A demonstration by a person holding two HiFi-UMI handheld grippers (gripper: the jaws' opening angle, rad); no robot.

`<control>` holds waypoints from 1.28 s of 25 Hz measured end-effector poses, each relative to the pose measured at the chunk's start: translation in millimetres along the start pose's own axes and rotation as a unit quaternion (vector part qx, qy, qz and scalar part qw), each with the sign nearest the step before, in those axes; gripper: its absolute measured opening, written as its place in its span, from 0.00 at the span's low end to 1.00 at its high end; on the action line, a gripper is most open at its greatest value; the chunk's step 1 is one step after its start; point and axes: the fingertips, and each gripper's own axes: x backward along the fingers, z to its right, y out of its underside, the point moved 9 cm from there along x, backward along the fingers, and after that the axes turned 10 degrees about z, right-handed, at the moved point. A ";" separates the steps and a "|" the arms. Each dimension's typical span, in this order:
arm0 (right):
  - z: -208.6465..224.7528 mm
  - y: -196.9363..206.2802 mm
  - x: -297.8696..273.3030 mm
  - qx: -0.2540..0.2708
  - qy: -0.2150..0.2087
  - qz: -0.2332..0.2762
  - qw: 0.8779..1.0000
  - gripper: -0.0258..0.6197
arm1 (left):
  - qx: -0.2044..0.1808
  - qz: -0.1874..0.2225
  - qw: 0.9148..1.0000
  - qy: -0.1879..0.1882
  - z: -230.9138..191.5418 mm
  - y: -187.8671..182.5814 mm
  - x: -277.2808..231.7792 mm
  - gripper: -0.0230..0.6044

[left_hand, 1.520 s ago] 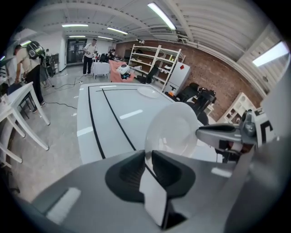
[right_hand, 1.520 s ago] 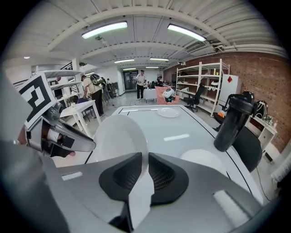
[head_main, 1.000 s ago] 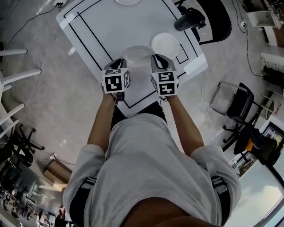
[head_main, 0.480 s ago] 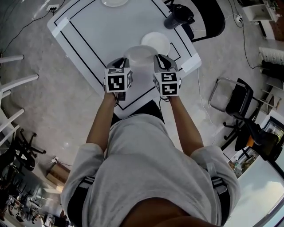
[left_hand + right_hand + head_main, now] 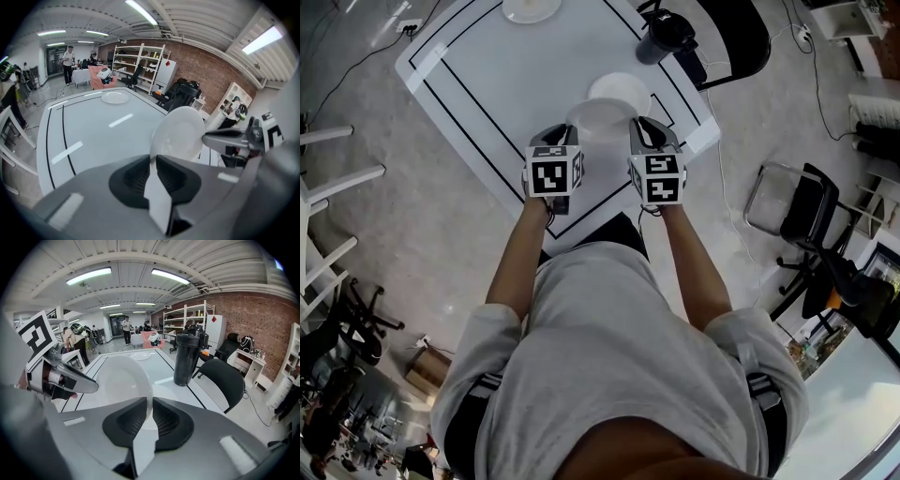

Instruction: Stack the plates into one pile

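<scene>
Both grippers carry one white plate (image 5: 602,122) above the near right part of the white table (image 5: 487,66). My left gripper (image 5: 571,134) is shut on its left rim and my right gripper (image 5: 636,129) on its right rim. In the left gripper view the plate (image 5: 180,133) rises from the closed jaws (image 5: 153,161); the right gripper view shows the same plate (image 5: 123,378) from the other side in its jaws (image 5: 150,412). A second plate (image 5: 622,89) lies on the table just beyond the held one, partly covered by it. A third plate (image 5: 531,7) sits at the far edge.
A black jug (image 5: 662,37) stands at the table's far right corner, beside a black chair (image 5: 748,39). More chairs (image 5: 802,220) stand on the floor to the right. Black lines (image 5: 469,89) mark a frame on the tabletop.
Both grippers have carried the held plate across the table toward the second plate; its far edge now overlaps that plate. The grip on both rims is unchanged.
</scene>
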 end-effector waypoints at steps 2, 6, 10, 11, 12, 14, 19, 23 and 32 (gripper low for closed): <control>6.8 2.0 -0.5 -0.005 0.002 -0.002 1.000 0.10 | -0.003 -0.001 1.000 0.002 4.7 -2.5 -4.9 0.11; 19.9 3.4 1.1 -0.011 0.006 -0.006 1.000 0.10 | -0.007 -0.002 1.000 0.004 15.4 -7.3 -13.4 0.11; 31.6 2.1 0.5 -0.014 0.005 -0.011 1.000 0.10 | -0.008 -0.008 1.000 0.005 23.0 -13.0 -21.1 0.11; 34.5 1.2 -0.2 -0.016 0.005 -0.012 1.000 0.10 | -0.007 -0.010 1.000 0.005 24.5 -14.9 -23.3 0.11; 37.9 0.2 -1.0 -0.017 0.005 -0.013 1.000 0.10 | -0.005 -0.011 1.000 0.006 26.2 -16.7 -25.8 0.11; 44.8 -0.5 -3.0 -0.018 0.001 -0.017 1.000 0.10 | -0.002 -0.015 1.000 0.007 29.8 -19.3 -30.7 0.11; 57.0 4.8 -15.2 -0.016 -0.012 -0.028 0.999 0.10 | -0.014 -0.031 0.999 0.004 32.9 -22.4 -45.5 0.11; 65.2 10.8 -24.5 -0.025 -0.009 -0.037 0.999 0.10 | -0.022 -0.044 0.999 0.001 36.4 -20.5 -58.2 0.11; 79.3 18.4 -44.4 -0.030 -0.015 -0.055 0.998 0.11 | -0.022 -0.065 0.998 -0.004 37.3 -20.0 -83.3 0.11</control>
